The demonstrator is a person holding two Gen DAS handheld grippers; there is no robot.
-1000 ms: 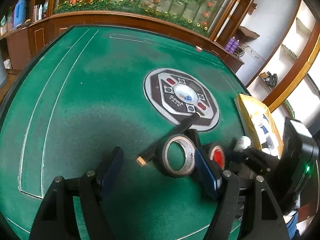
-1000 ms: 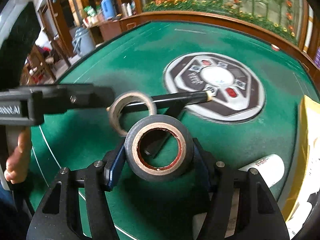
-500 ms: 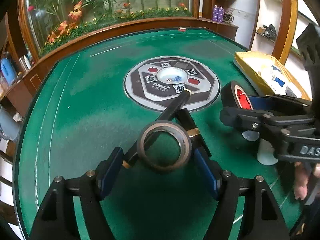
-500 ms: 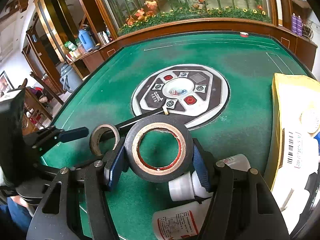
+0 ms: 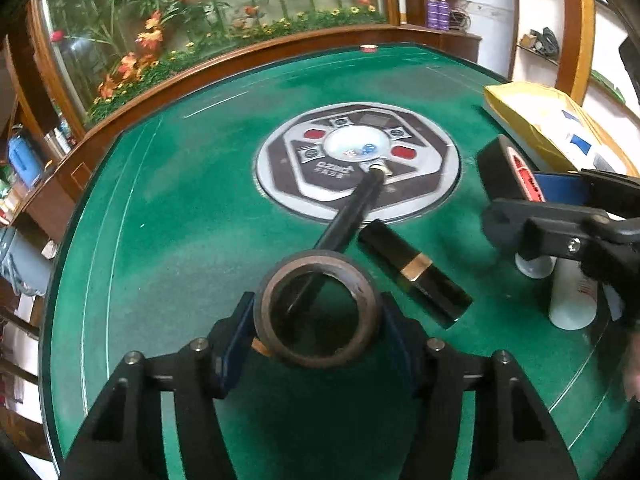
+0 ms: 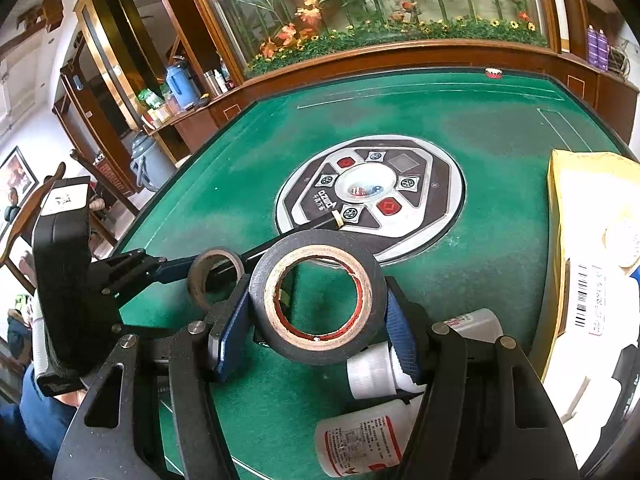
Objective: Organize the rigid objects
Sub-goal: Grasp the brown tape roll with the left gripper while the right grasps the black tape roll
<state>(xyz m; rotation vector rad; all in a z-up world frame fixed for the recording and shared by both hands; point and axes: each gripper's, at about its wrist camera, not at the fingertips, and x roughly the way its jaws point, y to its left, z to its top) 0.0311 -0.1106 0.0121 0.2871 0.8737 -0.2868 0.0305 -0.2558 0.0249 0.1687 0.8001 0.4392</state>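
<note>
On the green felt table [image 5: 192, 240], the left gripper [image 5: 318, 320] has just been closing its jaws, and its blue pads now press the sides of a worn brown tape roll [image 5: 318, 308]. A thin black stick [image 5: 352, 212] runs under the roll toward the round control panel [image 5: 420, 160]; a black tube with a gold band [image 5: 414, 270] lies just beside it. The right gripper [image 6: 318, 300] clamps a glossy black tape roll [image 6: 318, 296] with a cardboard core. White plastic bottles [image 6: 368, 432] lie beneath it, probably two. A yellow padded envelope [image 6: 556, 208] sits at the table's edge.
</note>
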